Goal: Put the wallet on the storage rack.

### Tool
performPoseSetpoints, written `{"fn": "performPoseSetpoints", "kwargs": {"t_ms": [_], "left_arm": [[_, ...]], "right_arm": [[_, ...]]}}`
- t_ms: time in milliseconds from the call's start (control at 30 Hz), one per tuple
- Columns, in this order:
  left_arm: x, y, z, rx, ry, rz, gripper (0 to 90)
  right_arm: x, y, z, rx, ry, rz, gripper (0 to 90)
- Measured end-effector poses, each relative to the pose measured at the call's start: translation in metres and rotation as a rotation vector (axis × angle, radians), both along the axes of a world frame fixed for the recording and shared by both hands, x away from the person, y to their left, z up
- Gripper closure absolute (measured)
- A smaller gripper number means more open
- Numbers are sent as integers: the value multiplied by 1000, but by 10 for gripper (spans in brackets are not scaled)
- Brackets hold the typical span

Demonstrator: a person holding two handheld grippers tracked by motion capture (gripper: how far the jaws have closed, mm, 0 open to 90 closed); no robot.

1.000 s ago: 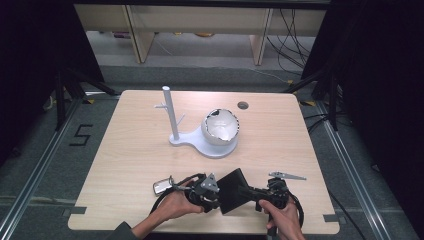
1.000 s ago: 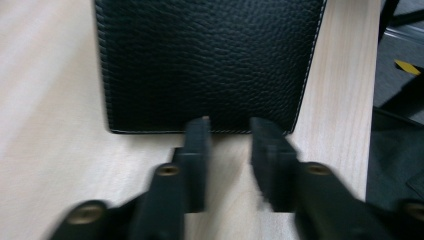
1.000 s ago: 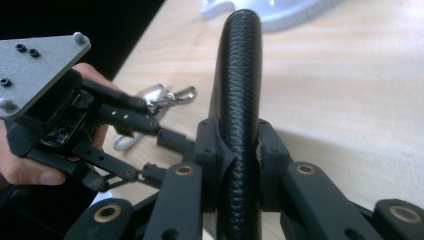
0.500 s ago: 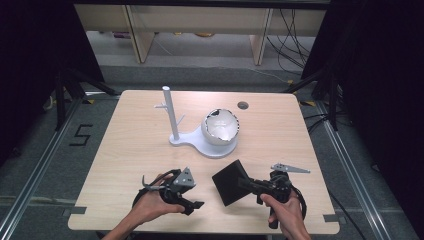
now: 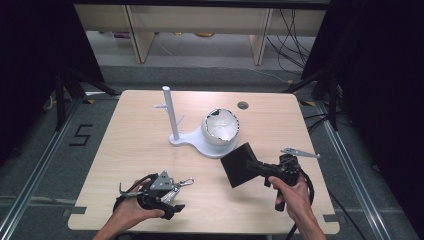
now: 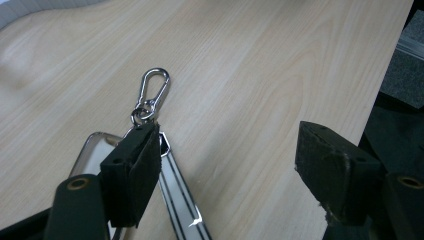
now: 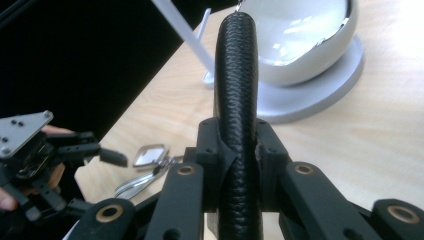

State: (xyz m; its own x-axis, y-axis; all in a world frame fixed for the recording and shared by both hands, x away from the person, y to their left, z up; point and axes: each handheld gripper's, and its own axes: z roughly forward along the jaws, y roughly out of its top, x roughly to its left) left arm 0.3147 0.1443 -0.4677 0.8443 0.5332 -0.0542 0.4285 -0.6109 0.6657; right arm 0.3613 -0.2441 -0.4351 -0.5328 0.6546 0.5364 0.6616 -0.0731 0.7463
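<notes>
Right tongs (image 5: pixel 256 166) are clamped on a black textured wallet (image 5: pixel 239 164), held on edge above the surface (image 5: pixel 125 145) at near right, just near of the white stand (image 5: pixel 200 142). In right gripper view the wallet (image 7: pixel 236 100) rises straight up between both jaws, w/ the stand's base and its white bowl (image 7: pixel 300 35) behind. Left tongs (image 5: pixel 172 197) sit near left, jaws spread apart, holding nothing. In left gripper view a silver carabiner clip (image 6: pixel 155 90) w/ a striped strap (image 6: pixel 177 200) lies flat on the wood, beside the left jaw; can't tell if touching. Stand's thin post (image 5: pixel 170 112) is upright, left of the bowl (image 5: pixel 220 127). Small round hole (image 5: pixel 243 105) at far side of surface.
</notes>
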Motion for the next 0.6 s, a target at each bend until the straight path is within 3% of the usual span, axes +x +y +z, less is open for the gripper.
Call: {"fn": "performPoseSetpoints", "kwargs": {"t_ms": [33, 67, 100, 233, 267, 367, 400, 433, 500, 600], "left_arm": [[0, 2, 0, -6, 2, 4, 258], [-1, 4, 0, -14, 12, 8, 255], [-2, 5, 0, -28, 16, 4, 254], [-4, 11, 0, -28, 12, 21, 254], [-5, 12, 0, -30, 10, 20, 255], [-7, 15, -1, -31, 10, 31, 255], [-7, 16, -1, -24, 5, 28, 255], [-7, 17, -1, -23, 8, 29, 255], [-6, 18, -2, -15, 2, 31, 255], [-7, 19, -4, -41, 26, 28, 255]], "right_arm": [[2, 0, 2, 9, 20, -16, 775], [5, -3, 3, 0, -13, -7, 775], [8, -4, 5, -1, -18, -13, 775], [17, -7, 12, -9, -29, -26, 775], [18, -6, 15, 8, 3, -36, 775], [26, -8, 20, -21, -30, -36, 775], [27, -7, 23, -2, -2, -39, 775], [32, -8, 23, -22, -39, -39, 775], [36, -7, 28, -26, -28, -49, 774], [43, -6, 35, -24, -29, -51, 774]]}}
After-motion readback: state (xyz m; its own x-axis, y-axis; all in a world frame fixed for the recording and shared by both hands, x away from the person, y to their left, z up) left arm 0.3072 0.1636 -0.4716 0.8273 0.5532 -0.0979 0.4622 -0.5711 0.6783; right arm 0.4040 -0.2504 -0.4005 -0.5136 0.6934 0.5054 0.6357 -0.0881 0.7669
